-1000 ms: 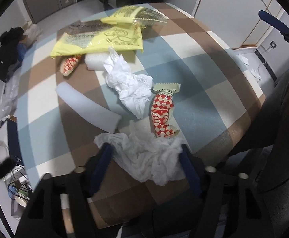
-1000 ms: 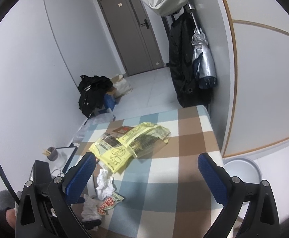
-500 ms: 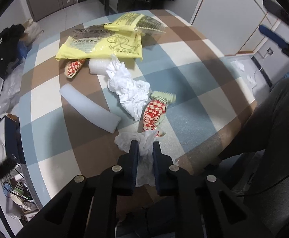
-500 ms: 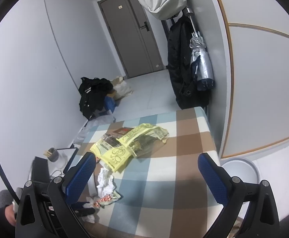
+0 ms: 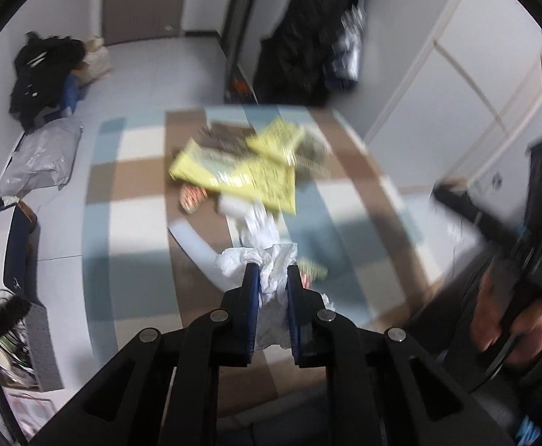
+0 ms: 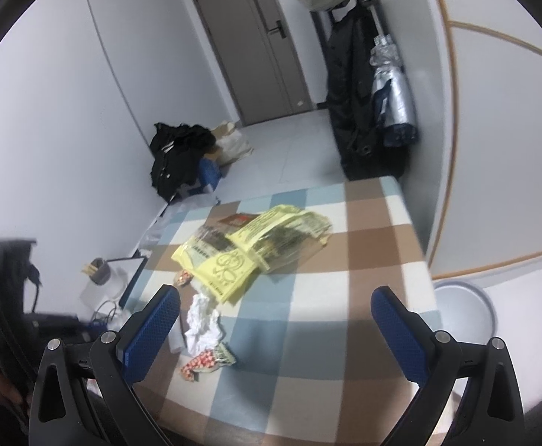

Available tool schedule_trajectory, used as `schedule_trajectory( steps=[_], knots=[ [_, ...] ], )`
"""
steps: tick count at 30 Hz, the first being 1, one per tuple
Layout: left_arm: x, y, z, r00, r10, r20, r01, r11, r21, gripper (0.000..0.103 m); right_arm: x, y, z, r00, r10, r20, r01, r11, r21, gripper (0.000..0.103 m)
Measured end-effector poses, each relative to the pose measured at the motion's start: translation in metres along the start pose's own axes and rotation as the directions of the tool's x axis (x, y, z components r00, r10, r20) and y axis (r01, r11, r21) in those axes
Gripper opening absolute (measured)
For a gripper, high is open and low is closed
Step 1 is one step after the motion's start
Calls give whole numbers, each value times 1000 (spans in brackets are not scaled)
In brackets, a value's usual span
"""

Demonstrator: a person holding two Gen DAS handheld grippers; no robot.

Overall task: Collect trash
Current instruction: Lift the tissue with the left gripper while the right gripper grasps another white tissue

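L gripper is pinching a crumpled white tissue, blue pads pressed in on both sides w/ paper bulging out above and hanging below them. The wad is looking lifted off the checked table, though that view is blurry so can't say how far. R gripper is hanging over the near edge of the table w/ its pads spread wide apart, nothing between them. Under it, more trash is sitting on the cloth: another white tissue wad near the L pad, a red-and-white wrapper just beside it toward the near edge, touching or nearly so. Further back, yellow bags are lying overlapped in a pile around mid-table, w/ a second red wrapper peeking out at their L edge. In the L view a white foam piece is showing just L of the held tissue, partly hidden. A round grey bin is standing on the floor just off the table's R side, by the wall. Black clothes are heaped on the floor by the far wall, and a dark coat is hanging near the door.
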State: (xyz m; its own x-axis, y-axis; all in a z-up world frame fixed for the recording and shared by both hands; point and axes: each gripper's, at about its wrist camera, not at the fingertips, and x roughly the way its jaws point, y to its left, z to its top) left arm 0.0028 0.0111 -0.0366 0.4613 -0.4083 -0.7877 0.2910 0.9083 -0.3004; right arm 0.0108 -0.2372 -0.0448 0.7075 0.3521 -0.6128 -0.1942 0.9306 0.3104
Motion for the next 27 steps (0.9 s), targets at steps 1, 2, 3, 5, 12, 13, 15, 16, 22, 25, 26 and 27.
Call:
schedule_trajectory(
  steps=[1,2,3,5,12,13,15,16,22,25,26,27],
  knots=[
    [-4,3,3,1000,-2,29,3,1000,-19,10,4,3,-1,1000,15,-13,-15,1000,0,103],
    [-8,5,7,998,-2,55,4,999,-37,10,6,5,-2,999,25,-23,-25,1000,1,103],
    [-11,7,9,997,-2,76,6,999,-50,10,12,8,-3,998,42,-42,-42,999,2,103],
    [-17,13,14,992,-9,126,20,996,-86,10,21,14,-5,995,69,-77,-69,998,0,103],
    [-33,37,20,977,-18,212,60,980,-191,10,58,37,-13,968,157,-194,-159,987,7,101],
    [-37,39,21,975,-14,221,60,978,-202,10,63,39,-14,965,164,-207,-165,986,9,100],
    [-41,45,22,972,-7,236,61,973,-221,10,76,45,-17,953,177,-246,-179,984,15,95],
    [-42,47,23,970,-11,243,68,972,-226,10,81,47,-18,948,178,-263,-181,983,12,93],
    [-43,56,28,964,10,265,56,969,-241,10,109,59,-21,935,153,-320,-170,985,-28,85],
    [-39,60,28,966,2,258,64,967,-248,10,121,66,-26,929,135,-346,-168,984,-66,75],
    [-39,60,29,967,4,255,61,967,-248,10,124,67,-27,926,134,-353,-169,983,-69,71],
    [-38,61,29,968,5,251,58,968,-245,10,128,68,-30,921,137,-365,-174,982,-68,68]
  ],
)
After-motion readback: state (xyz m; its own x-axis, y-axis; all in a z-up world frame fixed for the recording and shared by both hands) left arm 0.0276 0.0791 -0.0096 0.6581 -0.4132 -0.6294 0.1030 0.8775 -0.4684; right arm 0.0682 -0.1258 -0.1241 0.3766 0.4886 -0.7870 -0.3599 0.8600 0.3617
